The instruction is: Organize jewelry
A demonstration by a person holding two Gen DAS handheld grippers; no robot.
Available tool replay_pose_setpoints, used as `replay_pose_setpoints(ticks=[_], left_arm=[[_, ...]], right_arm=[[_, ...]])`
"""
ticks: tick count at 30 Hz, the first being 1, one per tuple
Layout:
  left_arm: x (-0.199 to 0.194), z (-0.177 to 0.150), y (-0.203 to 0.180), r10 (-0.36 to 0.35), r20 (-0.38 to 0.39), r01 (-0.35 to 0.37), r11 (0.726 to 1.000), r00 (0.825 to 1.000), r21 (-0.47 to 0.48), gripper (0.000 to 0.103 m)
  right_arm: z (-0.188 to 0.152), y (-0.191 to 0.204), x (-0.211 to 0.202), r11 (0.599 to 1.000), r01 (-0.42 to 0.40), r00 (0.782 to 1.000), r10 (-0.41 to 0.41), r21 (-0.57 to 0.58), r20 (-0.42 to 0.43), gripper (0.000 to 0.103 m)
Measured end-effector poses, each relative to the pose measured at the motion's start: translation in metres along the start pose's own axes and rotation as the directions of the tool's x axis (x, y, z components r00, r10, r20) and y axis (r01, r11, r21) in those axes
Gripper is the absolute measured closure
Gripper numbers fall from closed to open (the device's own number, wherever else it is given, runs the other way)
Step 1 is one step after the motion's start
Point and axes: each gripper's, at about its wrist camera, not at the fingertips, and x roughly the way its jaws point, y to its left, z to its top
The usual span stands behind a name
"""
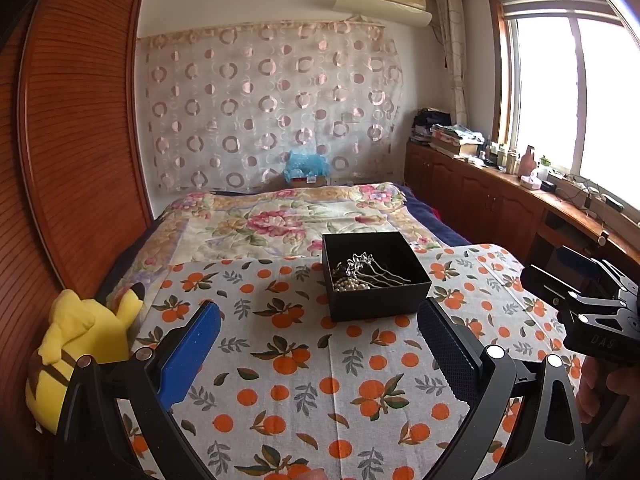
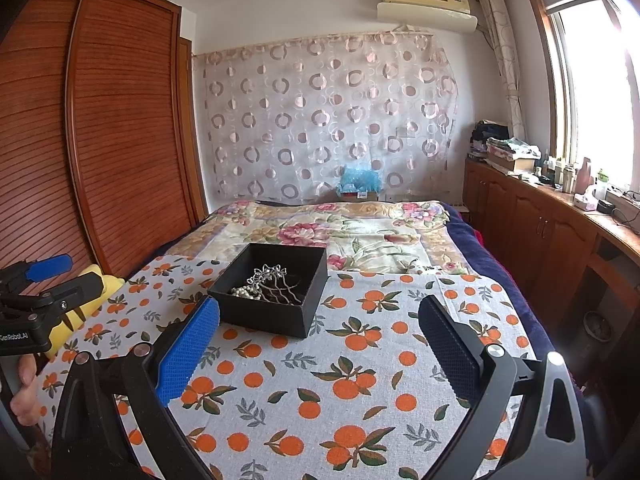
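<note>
A black open box (image 1: 376, 276) stands on the orange-print cloth (image 1: 304, 368) and holds a silver hair comb (image 1: 366, 266) and pearl beads (image 1: 350, 284). The box also shows in the right wrist view (image 2: 272, 292), with the comb (image 2: 272, 276) and pearls (image 2: 244, 291) inside. My left gripper (image 1: 320, 312) is open and empty, just short of the box. My right gripper (image 2: 320, 308) is open and empty, with the box just beyond its left finger. Each gripper shows in the other's view, the right one (image 1: 576, 280) and the left one (image 2: 60, 272).
A yellow plush toy (image 1: 84, 336) lies at the cloth's left edge, next to the wooden wardrobe (image 1: 72, 140). A floral bedspread (image 1: 288, 216) lies beyond the cloth. A wooden cabinet (image 2: 540, 224) with clutter runs under the window on the right.
</note>
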Motion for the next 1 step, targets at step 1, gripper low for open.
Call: replay_pose_setpoints(ticks=[1], left_arm=[[0.0,-0.0003,0.0,0.002,0.0,-0.002,1.0,1.0,0.001,0.008]], right_arm=[[0.0,0.0,0.0001,1.0,0.0,1.0,0.0,0.0,0.0,0.003]])
